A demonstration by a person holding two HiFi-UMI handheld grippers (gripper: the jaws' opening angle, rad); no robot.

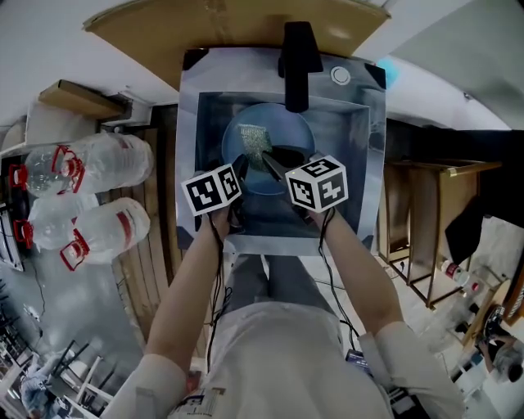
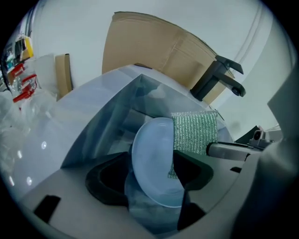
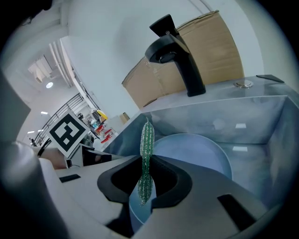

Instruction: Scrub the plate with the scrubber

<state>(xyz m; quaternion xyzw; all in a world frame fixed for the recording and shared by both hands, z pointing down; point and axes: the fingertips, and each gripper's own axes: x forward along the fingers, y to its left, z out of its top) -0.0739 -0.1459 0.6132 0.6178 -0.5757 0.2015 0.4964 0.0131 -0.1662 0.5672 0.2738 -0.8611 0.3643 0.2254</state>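
Observation:
A pale blue plate [image 1: 282, 135] sits in the steel sink [image 1: 196, 164]. My left gripper [image 1: 240, 168] is at the plate's near left rim. In the left gripper view the plate [image 2: 152, 163] runs between the wide-apart jaws of the left gripper [image 2: 149, 179], and a gap shows beside it, so the pads do not press on it. My right gripper [image 1: 274, 162] is shut on a green mesh scrubber [image 1: 254, 141]. The scrubber [image 3: 146, 144] stands up thin between the jaws of the right gripper [image 3: 145, 182] and lies against the plate [image 3: 196, 154]. From the left it shows as a flat green scrubber [image 2: 195, 131].
A black faucet [image 1: 296, 61] stands at the sink's far edge, with brown cardboard [image 1: 164, 24] behind it. Large plastic water bottles [image 1: 90, 188] lie on the floor to the left. A wooden frame [image 1: 426, 237] stands to the right. The sink walls close in around both grippers.

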